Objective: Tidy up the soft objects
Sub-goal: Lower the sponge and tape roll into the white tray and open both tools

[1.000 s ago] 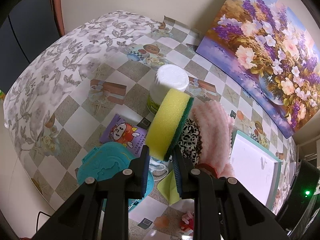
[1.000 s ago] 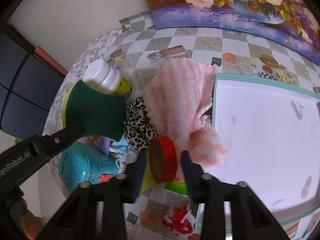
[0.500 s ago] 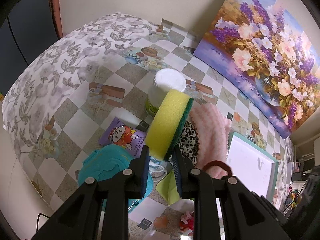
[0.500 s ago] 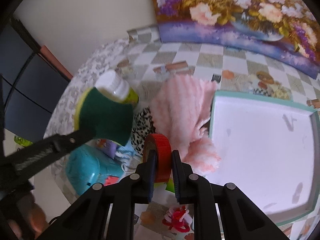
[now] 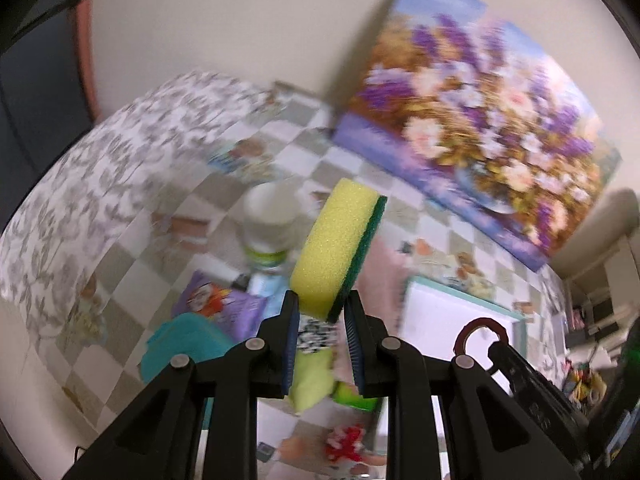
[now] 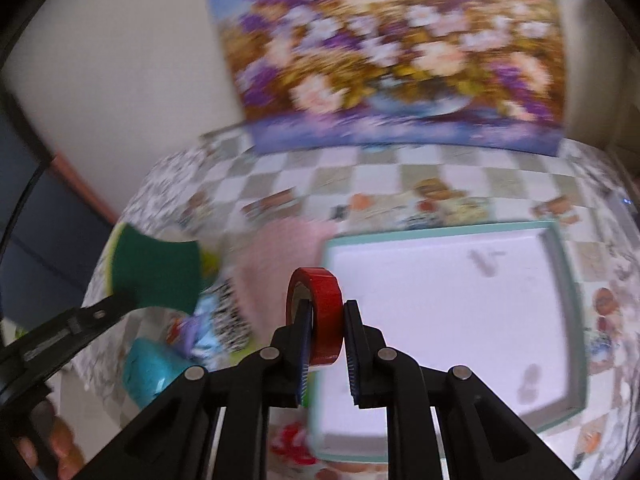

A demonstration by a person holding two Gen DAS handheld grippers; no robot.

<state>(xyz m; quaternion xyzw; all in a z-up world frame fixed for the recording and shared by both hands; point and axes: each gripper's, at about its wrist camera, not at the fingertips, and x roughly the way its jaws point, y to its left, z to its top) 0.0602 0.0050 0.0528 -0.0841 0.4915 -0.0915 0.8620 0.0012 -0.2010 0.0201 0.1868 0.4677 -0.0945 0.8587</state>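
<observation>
My left gripper [image 5: 320, 308] is shut on the lower end of a yellow sponge with a green scrub side [image 5: 336, 248], held upright above the table. My right gripper [image 6: 326, 316] is shut on a red tape roll [image 6: 326, 296], held on edge above the near left corner of the white tray with a teal rim [image 6: 560, 280]. Left of the tray lie a pink fluffy cloth [image 6: 280, 256] and a leopard-print scrunchie [image 6: 230, 320]. The sponge's green face [image 6: 156, 276] shows at the left of the right wrist view. Both views are motion-blurred.
A white-capped bottle [image 5: 268, 216], a purple packet [image 5: 216, 300] and a teal container [image 5: 184, 340] crowd the checked tablecloth left of the cloth. A flower painting [image 5: 480, 140] leans on the wall behind. A red and white item [image 5: 344, 444] lies near the front edge.
My right gripper shut on the red tape roll and lifted it off the table toward the tray. My left gripper rose with the sponge still in it.
</observation>
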